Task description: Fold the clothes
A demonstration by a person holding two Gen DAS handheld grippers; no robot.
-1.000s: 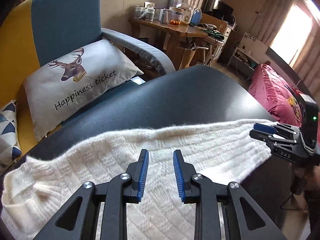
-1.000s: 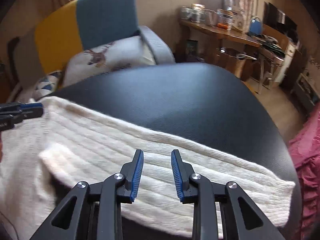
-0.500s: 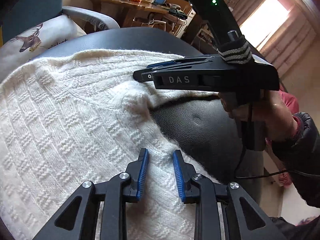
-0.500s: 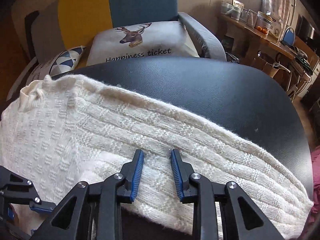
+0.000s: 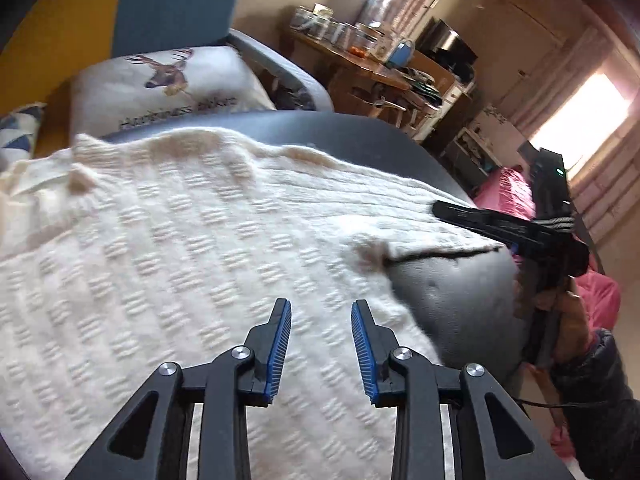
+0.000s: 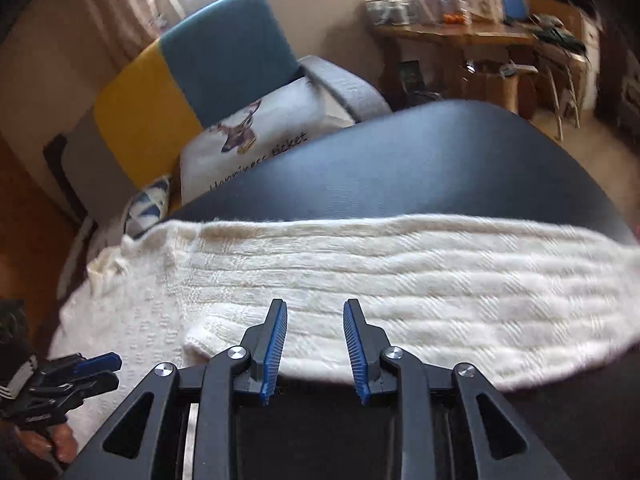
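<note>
Sweater, left wrist view: cream knit sweater point(image 5: 192, 248) lies spread on the dark padded table point(image 5: 452, 304), its sleeve running out toward the far right edge
Left gripper: left gripper point(image 5: 320, 320) hovers over the sweater body near its side edge, jaws apart, nothing between them
Right gripper, seen from the left: right gripper point(image 5: 444, 210) reaches in low over the sleeve; whether its jaws are parted cannot be told from this angle
Background: deer-print cushion point(image 5: 160, 84) on the yellow and blue armchair point(image 5: 172, 4), behind the table

Sweater, right wrist view: sleeve point(image 6: 440, 280) stretches across the table, cuff end point(image 6: 200, 340) doubled back near the body
Right gripper: right gripper point(image 6: 314, 320) sits at the near edge of the sleeve, jaws spread wide, empty
Left gripper, seen from the right: low at the left of the frame over the sweater body, its blue pads apparently close together from here

Risk: thick, springy knit may bunch or slide on the slick table if only the top layer is pinched, leaving a crooked fold; the sleeve end near the table edge could slip off
Containers: jars point(image 6: 396, 10) stand on the wooden side table point(image 6: 460, 36); contents too blurred to name
</note>
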